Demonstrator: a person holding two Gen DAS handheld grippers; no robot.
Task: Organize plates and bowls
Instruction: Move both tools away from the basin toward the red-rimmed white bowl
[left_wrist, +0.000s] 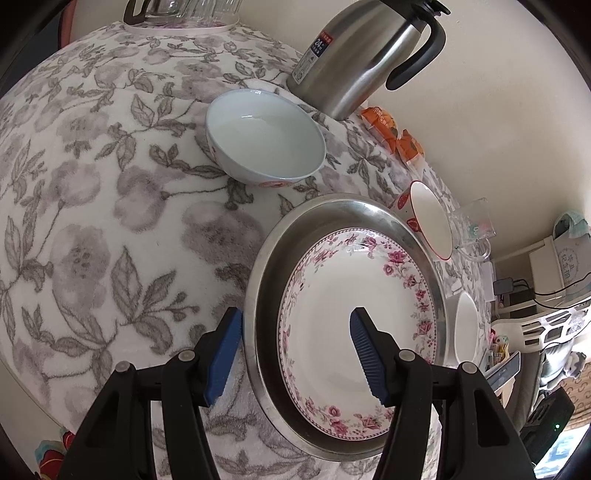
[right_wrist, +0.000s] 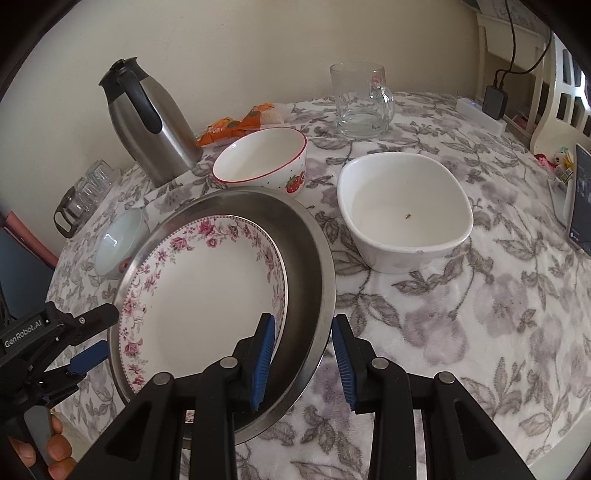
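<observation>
Both tools straddle opposite edges of the steel pan (right_wrist: 306, 258), and neither is clamped on it. Left tool (left_wrist: 295, 354): pads apart, one outside the pan's rim, the other over the flowered plate (left_wrist: 354, 332); no pad visibly presses. Right tool (right_wrist: 304, 363): pads apart with the pan's rim between them, gaps showing on both sides. Its jaws are opening slightly. From the right wrist view, the flowered plate lies inside the pan, shifted toward nine o'clock. A strawberry bowl (right_wrist: 262, 162) sits at twelve o'clock just behind the pan, a white oval dish (right_wrist: 402, 218) at two o'clock, and a pale blue bowl (right_wrist: 118, 240) at ten o'clock beside the rim. A steel jug (right_wrist: 147, 118) and a glass mug (right_wrist: 362, 103) stand farther back on the floral tabletop (right_wrist: 480, 314).
</observation>
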